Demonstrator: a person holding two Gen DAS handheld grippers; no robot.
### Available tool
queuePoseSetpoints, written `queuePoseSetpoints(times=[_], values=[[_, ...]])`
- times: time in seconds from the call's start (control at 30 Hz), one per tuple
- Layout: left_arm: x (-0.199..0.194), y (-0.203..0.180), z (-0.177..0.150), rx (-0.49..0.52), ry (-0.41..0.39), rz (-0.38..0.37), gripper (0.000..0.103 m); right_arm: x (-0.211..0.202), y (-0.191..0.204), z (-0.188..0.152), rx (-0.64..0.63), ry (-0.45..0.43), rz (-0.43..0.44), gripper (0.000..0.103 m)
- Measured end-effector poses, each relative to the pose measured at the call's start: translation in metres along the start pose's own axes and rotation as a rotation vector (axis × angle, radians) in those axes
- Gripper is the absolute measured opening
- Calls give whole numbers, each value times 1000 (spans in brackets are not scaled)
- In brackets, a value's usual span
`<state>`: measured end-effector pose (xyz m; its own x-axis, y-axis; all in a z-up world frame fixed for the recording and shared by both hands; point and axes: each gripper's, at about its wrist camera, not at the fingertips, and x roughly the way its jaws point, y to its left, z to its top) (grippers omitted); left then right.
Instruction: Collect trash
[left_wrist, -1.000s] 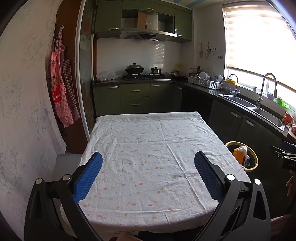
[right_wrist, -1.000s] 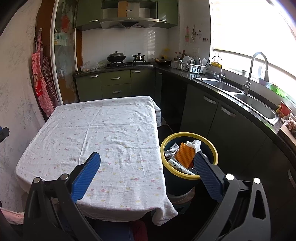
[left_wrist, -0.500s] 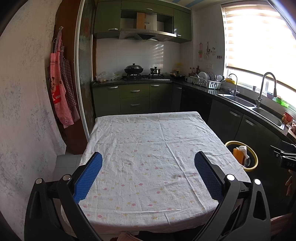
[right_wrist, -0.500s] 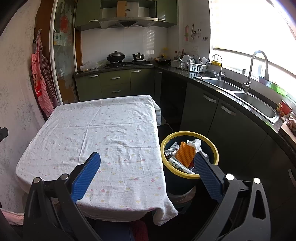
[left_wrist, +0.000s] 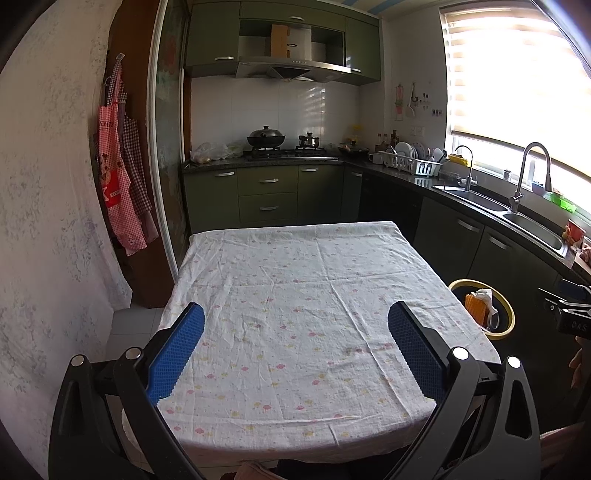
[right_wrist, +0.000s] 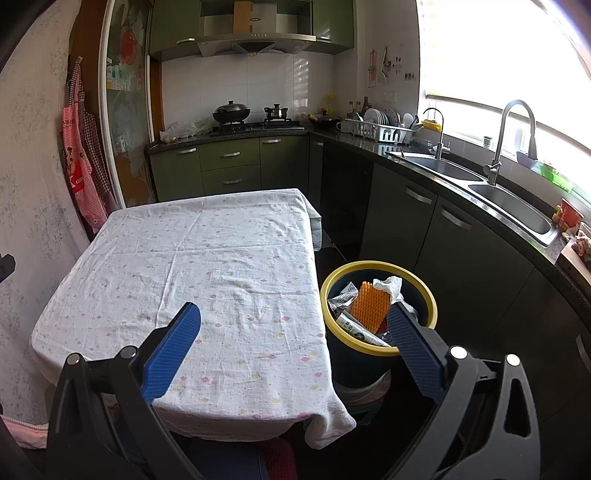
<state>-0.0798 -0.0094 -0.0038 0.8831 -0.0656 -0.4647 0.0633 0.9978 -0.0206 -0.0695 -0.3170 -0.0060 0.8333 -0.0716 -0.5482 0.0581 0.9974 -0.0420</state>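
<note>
Yellow-rimmed bin (right_wrist: 378, 349) holds trash; left gripper (left_wrist: 295, 347), right gripper (right_wrist: 293, 345) jaws apart, empty.

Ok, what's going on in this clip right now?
A person holds a claw in each hand over a table with a white floral tablecloth. The left claw and right claw are both open and hold nothing. No trash shows on the cloth. Beside the table, the yellow-rimmed bin already holds an orange ridged piece, crumpled tissue and wrappers. The collecting looks about done.
</note>
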Motion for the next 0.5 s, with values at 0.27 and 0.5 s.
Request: queuePoseSetpoints(times=[0.27,0.5], values=[[0,1,0,0,1,2,98,0,1,0,1,1,-1,96],[0,1,-1,0,1,0,98,1,1,-1,1,2,-2,96]])
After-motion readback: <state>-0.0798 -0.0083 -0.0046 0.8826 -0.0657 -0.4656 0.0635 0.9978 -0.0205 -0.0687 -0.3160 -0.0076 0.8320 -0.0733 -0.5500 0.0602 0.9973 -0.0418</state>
